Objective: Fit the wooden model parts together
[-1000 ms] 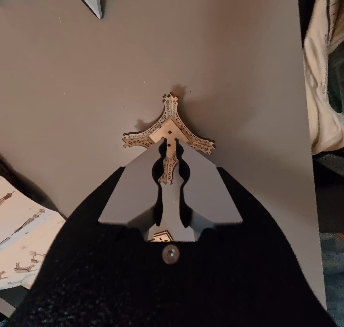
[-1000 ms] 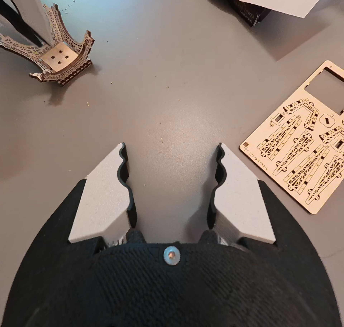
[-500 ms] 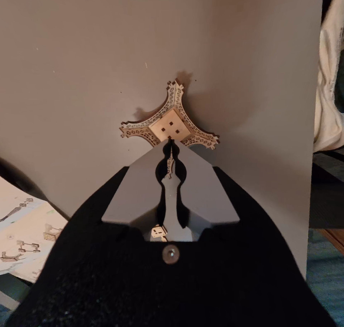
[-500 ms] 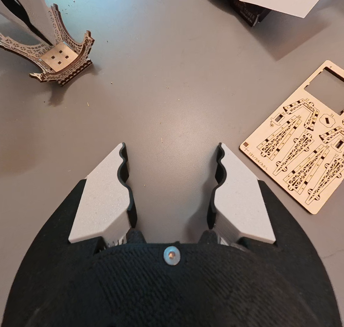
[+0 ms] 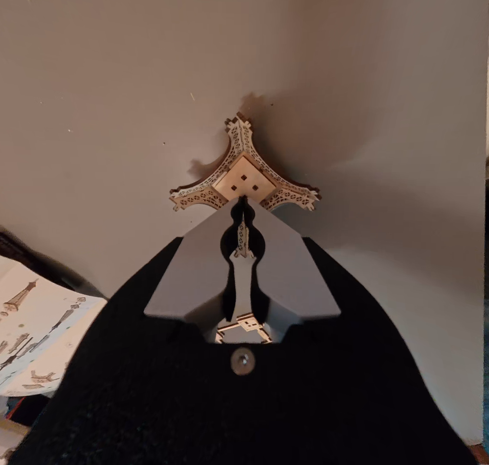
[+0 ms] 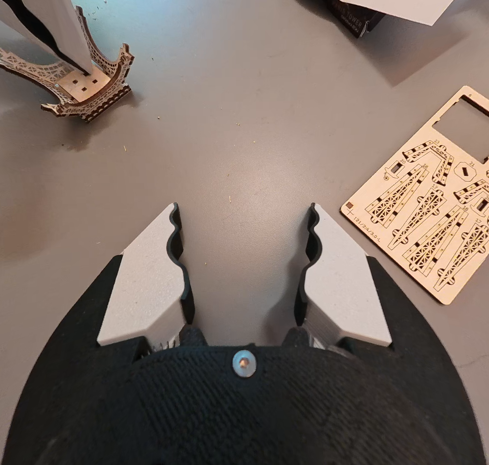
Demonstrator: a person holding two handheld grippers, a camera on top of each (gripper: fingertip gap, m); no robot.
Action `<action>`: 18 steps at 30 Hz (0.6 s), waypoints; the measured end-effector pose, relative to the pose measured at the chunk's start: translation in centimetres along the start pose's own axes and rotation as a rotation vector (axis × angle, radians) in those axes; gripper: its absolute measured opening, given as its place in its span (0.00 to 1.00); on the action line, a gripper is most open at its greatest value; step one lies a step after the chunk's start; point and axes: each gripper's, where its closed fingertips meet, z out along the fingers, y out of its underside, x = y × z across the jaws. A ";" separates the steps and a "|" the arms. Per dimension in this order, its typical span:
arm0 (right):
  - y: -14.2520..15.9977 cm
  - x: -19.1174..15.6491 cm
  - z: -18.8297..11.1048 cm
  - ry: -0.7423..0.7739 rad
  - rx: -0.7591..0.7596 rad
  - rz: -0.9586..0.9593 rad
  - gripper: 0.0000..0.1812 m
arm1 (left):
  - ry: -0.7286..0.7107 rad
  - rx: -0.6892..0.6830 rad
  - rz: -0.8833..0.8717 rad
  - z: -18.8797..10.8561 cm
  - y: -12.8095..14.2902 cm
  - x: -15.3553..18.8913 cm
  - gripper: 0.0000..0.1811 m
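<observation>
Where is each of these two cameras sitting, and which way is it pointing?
Left wrist view: sits on the left gripper, looking down its shut fingers at the tower base; a thin lattice piece is pinched between them.
Right wrist view: sits on the right gripper, open over bare grey table, parts sheet alongside.
Shared: the tower base and left gripper.

Left wrist view dim, warm, shadowed, right wrist view bright, sharp, wide-angle edge bending
</observation>
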 end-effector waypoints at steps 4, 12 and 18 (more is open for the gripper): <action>0.0 0.0 0.0 0.001 0.000 -0.001 0.52 | -0.014 -0.028 0.000 0.0 0.0 0.0 0.00; 0.0 0.0 0.0 -0.001 0.000 0.001 0.52 | 0.022 -0.077 0.029 0.1 -0.1 0.0 0.00; 0.0 0.0 0.0 -0.005 0.002 0.005 0.52 | 0.061 -0.074 0.017 0.1 -0.1 0.0 0.00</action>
